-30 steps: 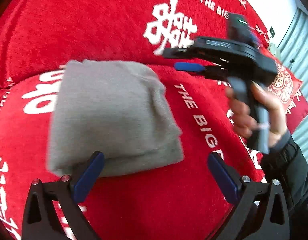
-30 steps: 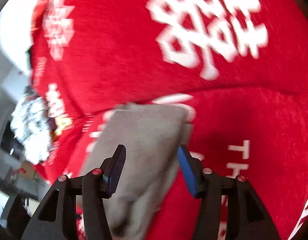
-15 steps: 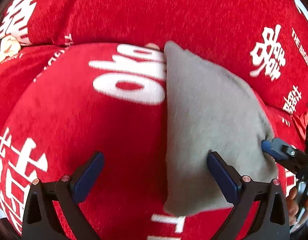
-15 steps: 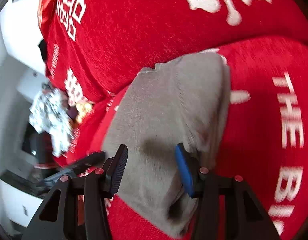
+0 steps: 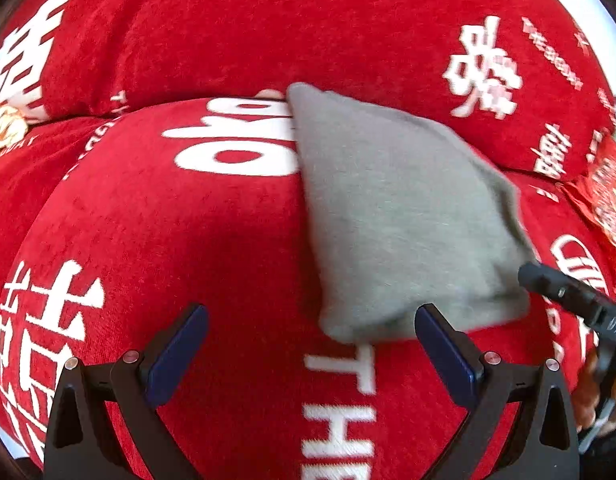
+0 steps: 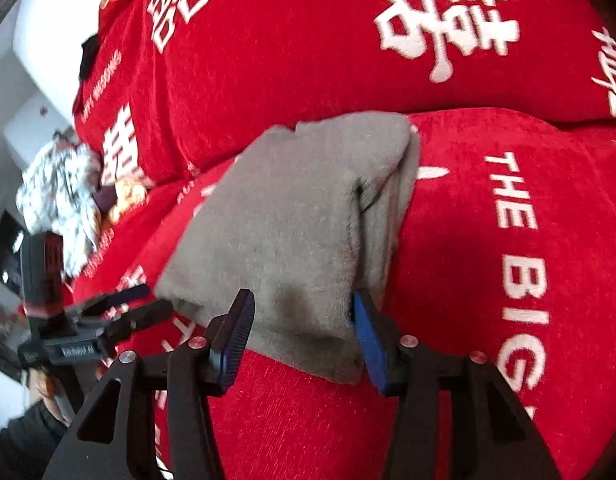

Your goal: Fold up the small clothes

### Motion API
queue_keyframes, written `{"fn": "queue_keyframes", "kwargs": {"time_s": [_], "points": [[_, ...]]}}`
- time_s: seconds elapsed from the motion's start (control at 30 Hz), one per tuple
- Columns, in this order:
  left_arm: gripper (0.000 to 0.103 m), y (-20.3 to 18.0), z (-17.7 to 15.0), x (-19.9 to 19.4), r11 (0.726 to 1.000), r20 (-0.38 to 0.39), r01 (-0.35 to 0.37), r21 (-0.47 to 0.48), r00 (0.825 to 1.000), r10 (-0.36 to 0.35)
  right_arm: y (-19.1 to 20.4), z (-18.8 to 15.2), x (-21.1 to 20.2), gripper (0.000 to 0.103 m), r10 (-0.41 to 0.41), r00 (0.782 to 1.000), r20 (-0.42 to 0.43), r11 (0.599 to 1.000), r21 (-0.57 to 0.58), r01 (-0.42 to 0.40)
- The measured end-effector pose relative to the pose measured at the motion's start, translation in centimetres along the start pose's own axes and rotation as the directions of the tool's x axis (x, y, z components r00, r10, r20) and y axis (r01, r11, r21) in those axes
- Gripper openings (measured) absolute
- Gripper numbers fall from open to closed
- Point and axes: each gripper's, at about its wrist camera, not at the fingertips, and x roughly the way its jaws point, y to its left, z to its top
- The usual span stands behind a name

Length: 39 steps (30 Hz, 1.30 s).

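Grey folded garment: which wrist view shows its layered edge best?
The right wrist view. There the grey folded garment shows its stacked layers along the right side, with the right gripper closing around its near corner. The left wrist view shows only its flat top, beside the open left gripper.

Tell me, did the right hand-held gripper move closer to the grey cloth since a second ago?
Yes. In the right wrist view the right hand-held gripper has come down and forward over the red cover; the folded grey cloth now sits between its closing jaws.

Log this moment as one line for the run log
gray folded garment on red cover | right gripper jaws closing around its corner | left gripper open
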Motion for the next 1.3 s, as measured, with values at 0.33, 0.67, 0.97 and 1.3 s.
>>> {"fn": "queue_keyframes", "kwargs": {"time_s": [0.33,0.67,0.97,1.3], "points": [[0.103,2.8,-0.9,0.4,0.998,-0.043,-0.018,-0.068,0.999,0.015,-0.8,-2.6,-1.5,0.005,0.024,0.999,-0.027,0.999,0.044,-0.023],[0.103,1.1,2.7,-5.0,0.998,0.08,0.061,-0.011,0.995,-0.06,-1.1,1.0,-5.6,0.079,0.067,0.985,0.161,0.994,0.07,-0.079],[0.103,-3.0,6.4,2.5,0.998,-0.033,-0.041,0.057,0.999,0.042,-1.0,5.0,1.7,0.072,0.201,0.978,0.06,0.969,0.132,-0.207],[0.103,-1.7,7.6,2.3,0.99,-0.052,0.139,0.03,0.989,-0.138,-2.7,4.5,-2.2,0.084,-0.046,0.986,0.162,0.996,0.082,0.033]]}}
